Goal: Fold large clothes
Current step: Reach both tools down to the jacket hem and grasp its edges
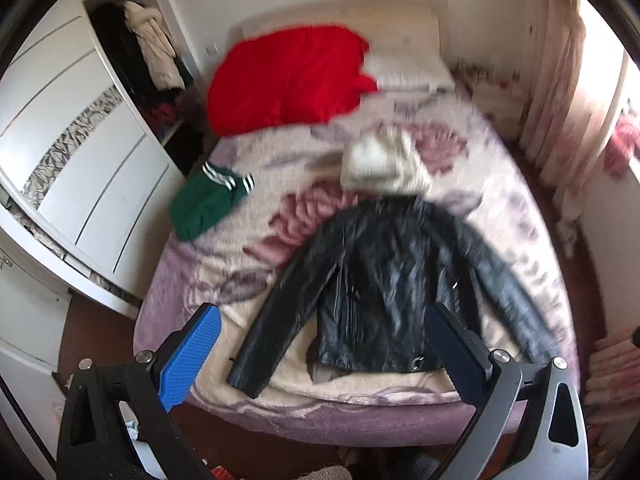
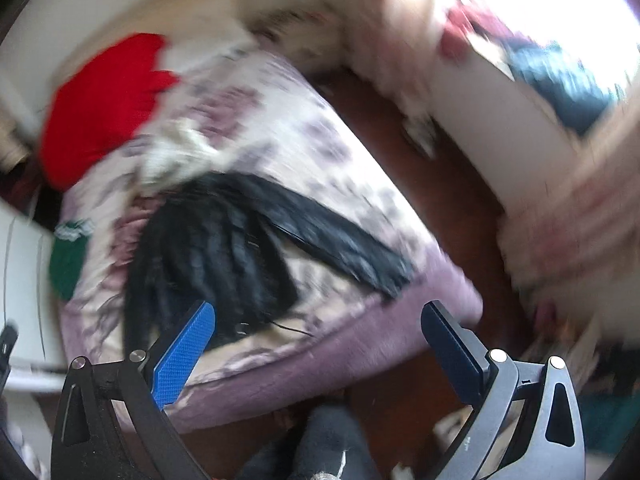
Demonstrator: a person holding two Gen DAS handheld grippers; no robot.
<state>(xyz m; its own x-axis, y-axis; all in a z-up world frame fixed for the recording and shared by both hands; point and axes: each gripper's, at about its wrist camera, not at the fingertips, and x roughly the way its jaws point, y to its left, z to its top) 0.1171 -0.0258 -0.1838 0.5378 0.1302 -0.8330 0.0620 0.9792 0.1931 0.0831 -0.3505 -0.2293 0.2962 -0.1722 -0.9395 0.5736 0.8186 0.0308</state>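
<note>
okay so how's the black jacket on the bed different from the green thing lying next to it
The black jacket is shiny, leather-like and spread flat with both sleeves out; the green garment is matte and bunched into a compact heap. The jacket is plain black, while the green garment has white-striped trim. The jacket covers far more of the bed. Neither gripper touches either.

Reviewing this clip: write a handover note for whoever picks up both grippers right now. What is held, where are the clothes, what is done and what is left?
Left gripper: open, empty, above the near edge of the bed.
Right gripper: open, empty, off the bed's near right corner; its view is motion-blurred.
Black leather jacket: spread flat near the foot of the bed, sleeves out, unfolded.
Green garment: by the left edge; whether it is folded cannot be told.
Cream garment lies bunched just above the jacket's collar; red garment lies loose by the pillows.
Done: no fold started on the jacket.
Left: probably fold the jacket first.
</note>
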